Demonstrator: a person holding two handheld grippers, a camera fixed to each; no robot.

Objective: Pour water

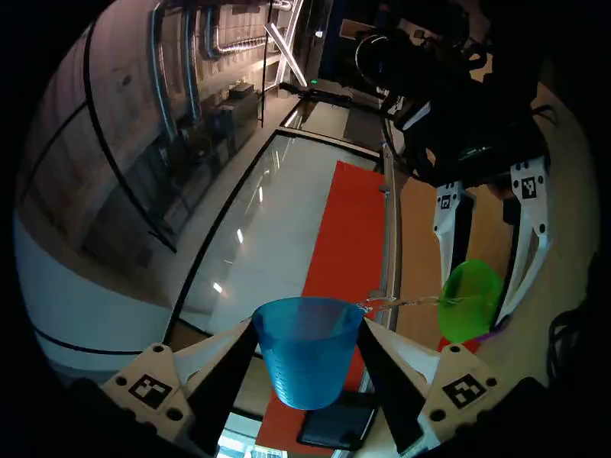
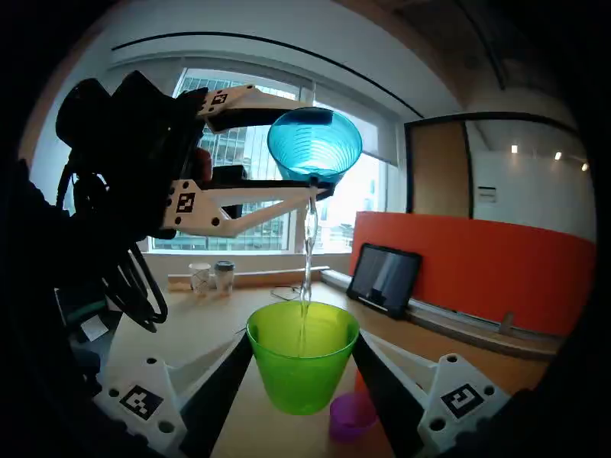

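My left gripper (image 1: 307, 353) is shut on a clear blue cup (image 1: 307, 351), held tipped on its side. A thin stream of water (image 1: 401, 302) runs from its rim into a green cup (image 1: 467, 299). In the right gripper view, the blue cup (image 2: 315, 145) hangs above between the left gripper's white fingers (image 2: 252, 202), and the water stream (image 2: 308, 252) falls into the green cup (image 2: 303, 365). My right gripper (image 2: 303, 366) is shut on this green cup, which stands upright over the wooden table (image 2: 198, 324).
A small purple cup (image 2: 351, 416) sits on the table just below the green cup. A dark tablet (image 2: 384, 278) leans by an orange partition (image 2: 489, 267). Two small containers (image 2: 211, 276) stand at the window sill. Cables (image 2: 134, 290) hang at the left.
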